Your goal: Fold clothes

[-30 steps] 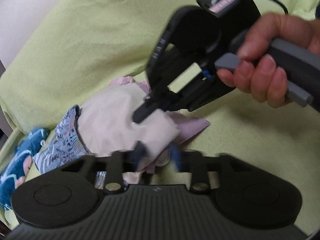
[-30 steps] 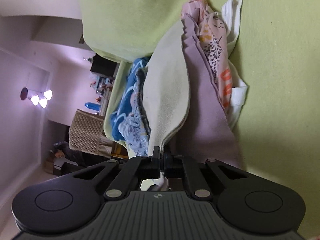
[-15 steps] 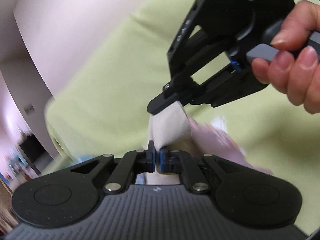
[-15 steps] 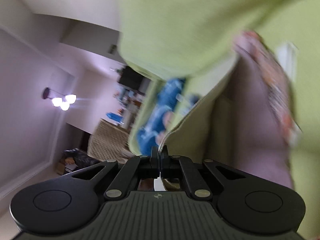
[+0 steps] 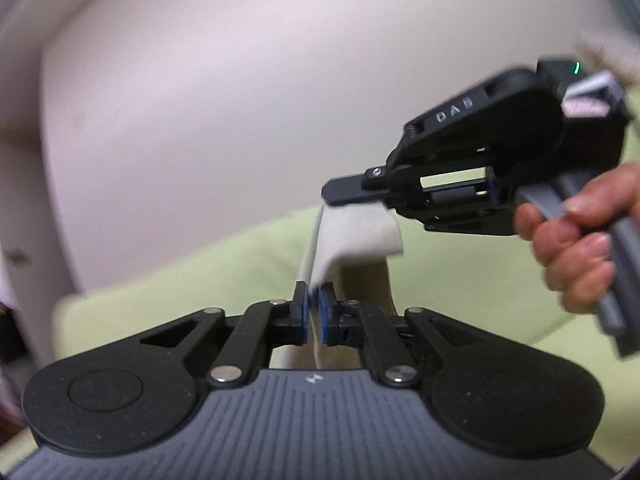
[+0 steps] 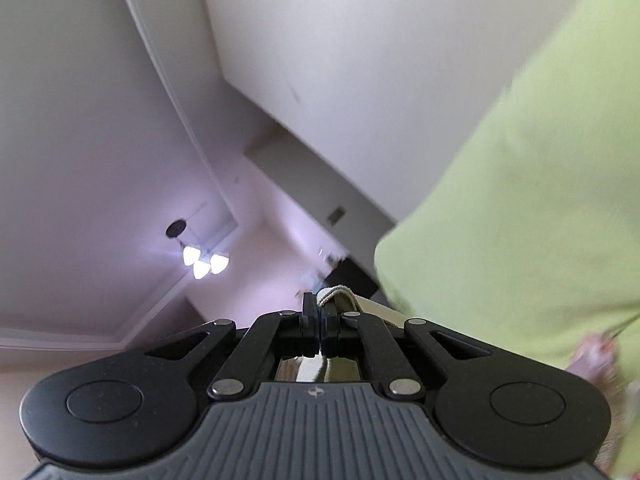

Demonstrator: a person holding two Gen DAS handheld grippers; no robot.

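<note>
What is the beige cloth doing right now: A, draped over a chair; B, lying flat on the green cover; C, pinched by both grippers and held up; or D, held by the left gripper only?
C: the left gripper and right gripper each pinch the beige cloth, lifted off the green cover.

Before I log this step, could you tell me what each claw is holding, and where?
Both grip the beige cloth by its top edge: left claw and right claw.
</note>
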